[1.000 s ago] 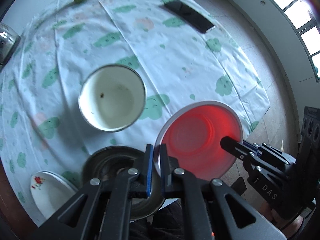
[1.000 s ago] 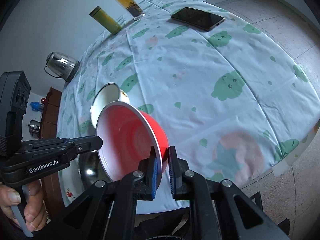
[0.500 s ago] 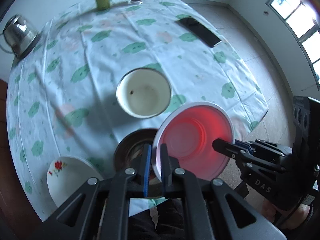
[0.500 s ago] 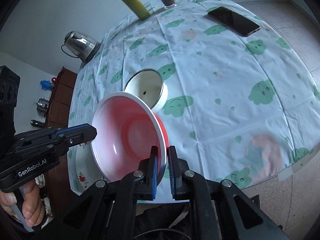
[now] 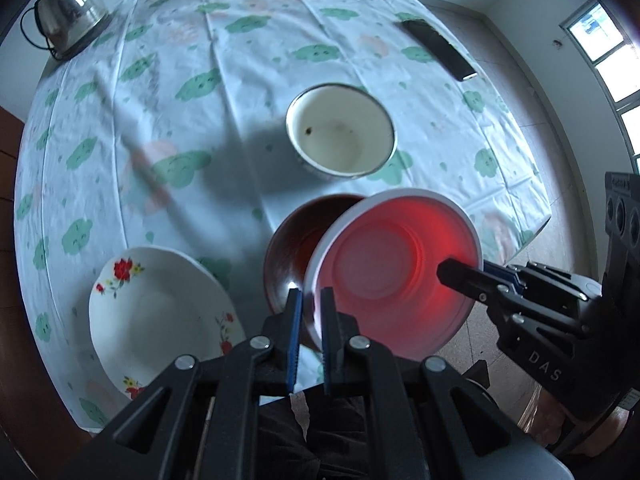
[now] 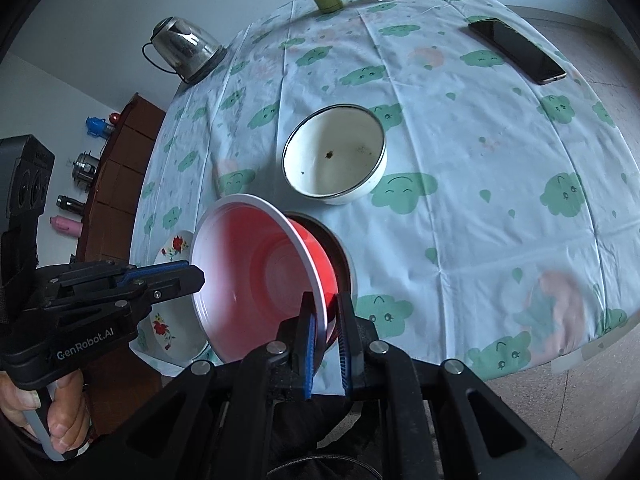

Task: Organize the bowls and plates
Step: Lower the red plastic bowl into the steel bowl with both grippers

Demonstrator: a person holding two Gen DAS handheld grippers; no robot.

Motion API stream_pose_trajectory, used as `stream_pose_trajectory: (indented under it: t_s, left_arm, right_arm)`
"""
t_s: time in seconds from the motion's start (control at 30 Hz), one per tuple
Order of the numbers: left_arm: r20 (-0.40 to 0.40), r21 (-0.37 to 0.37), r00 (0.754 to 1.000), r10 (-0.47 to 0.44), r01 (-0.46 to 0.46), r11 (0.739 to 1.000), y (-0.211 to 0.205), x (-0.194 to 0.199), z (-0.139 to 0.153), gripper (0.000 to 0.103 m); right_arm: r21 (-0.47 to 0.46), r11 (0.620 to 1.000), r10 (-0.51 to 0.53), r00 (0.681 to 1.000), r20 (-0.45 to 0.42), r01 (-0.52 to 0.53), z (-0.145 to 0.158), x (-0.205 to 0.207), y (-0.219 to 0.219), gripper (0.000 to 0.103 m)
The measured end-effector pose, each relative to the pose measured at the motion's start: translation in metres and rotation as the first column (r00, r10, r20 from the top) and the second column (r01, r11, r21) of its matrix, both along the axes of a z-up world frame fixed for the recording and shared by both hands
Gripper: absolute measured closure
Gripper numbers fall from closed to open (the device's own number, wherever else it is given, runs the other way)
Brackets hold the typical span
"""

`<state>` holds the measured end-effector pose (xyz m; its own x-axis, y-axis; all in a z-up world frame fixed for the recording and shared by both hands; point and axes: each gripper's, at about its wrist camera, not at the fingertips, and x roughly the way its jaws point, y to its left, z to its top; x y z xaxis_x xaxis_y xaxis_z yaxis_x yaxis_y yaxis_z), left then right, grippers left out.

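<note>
Tablecloth (image 5: 248,80) fills the frame; flowered plate (image 5: 160,312) lower left, cream bowl (image 5: 340,136) centre, dark bowl (image 5: 296,256) below it. Red bowl (image 5: 396,276) hangs tilted over that — both grippers, left (image 5: 310,304) and right (image 6: 324,320), clamp opposite rims (jaws nearly closed). Level it, lower evenly, release together.

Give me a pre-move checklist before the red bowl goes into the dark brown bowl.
1. Left hand-held gripper clamped on the red plastic bowl's rim: ok.
2. Right hand-held gripper clamped on the opposite rim: ok.
3. Red bowl level: not ok, tilted.
4. Dark brown bowl empty inside: cannot tell, partly hidden.
5. White enamel bowl apart from the brown bowl: ok.
6. White floral plate clear of the brown bowl: ok.
</note>
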<state>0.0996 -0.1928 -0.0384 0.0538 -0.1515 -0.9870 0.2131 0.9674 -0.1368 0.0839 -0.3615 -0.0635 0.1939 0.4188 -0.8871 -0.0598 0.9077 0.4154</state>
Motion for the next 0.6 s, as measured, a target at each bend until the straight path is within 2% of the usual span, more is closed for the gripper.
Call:
stream_pose_trajectory:
  t_s: [0.6]
  left_arm:
    - [-0.019, 0.006, 1.0, 0.025, -0.025, 1.0, 0.015, -0.006, -0.007, 0.099]
  right_arm:
    - [-0.027, 0.999, 0.038, 0.999, -0.019, -0.039, -0.008, 0.0, 0.02, 0.092]
